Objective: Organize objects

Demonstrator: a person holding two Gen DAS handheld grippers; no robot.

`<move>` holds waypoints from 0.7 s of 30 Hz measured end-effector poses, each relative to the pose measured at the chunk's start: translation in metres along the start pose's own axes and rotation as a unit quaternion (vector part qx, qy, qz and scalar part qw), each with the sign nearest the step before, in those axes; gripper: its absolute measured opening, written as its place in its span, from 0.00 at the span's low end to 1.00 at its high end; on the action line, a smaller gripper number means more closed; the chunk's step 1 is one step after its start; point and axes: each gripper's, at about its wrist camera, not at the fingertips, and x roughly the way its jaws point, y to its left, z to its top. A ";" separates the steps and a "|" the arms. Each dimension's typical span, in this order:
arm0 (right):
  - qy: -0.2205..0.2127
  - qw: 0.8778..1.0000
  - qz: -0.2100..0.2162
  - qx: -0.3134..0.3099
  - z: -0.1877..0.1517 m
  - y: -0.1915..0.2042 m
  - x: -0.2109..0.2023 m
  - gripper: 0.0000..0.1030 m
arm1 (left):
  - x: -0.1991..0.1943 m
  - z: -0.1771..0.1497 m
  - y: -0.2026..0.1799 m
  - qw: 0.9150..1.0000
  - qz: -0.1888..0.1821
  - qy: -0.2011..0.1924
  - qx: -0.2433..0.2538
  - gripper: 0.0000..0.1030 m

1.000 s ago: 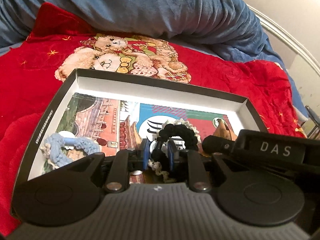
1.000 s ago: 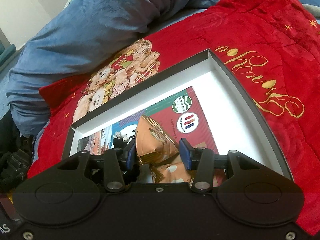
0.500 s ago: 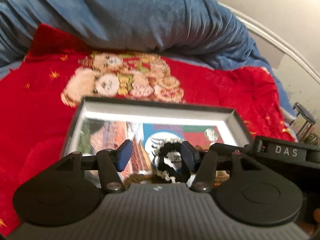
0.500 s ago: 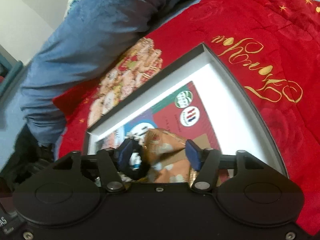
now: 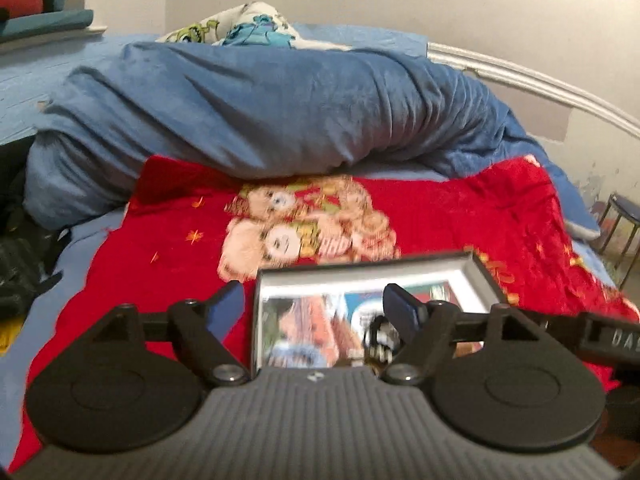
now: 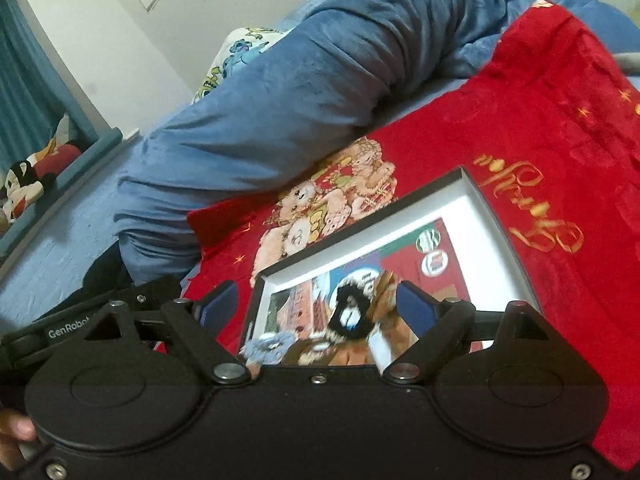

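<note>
One box [image 6: 478,206] is seen, open on one red blanket [image 6: 560,128]. Inside it, two scrunchies are counted: one black [image 6: 350,312] and one pale blue [image 6: 268,346]. Brown snack packets [image 6: 390,312] lie beside them; two seem to be there, but the blur leaves the number unsure. One printed sheet [image 6: 436,256] lines the box floor. One rolled blue duvet [image 5: 260,120] and one cartoon pillow [image 5: 244,28] are counted behind.
</note>
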 end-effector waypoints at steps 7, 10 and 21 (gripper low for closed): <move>0.018 1.000 -0.009 -0.006 -0.031 0.011 -0.028 0.82 | -0.014 -0.069 -0.008 0.999 0.030 0.031 0.007 0.83; 0.036 0.999 -0.013 -0.001 -0.043 0.008 -0.029 0.82 | 0.004 -0.095 -0.008 0.998 0.036 0.058 -0.018 0.83; 0.072 0.995 -0.066 -0.002 -0.052 -0.004 0.015 0.81 | 0.078 -0.116 -0.025 0.993 0.034 0.103 -0.036 0.82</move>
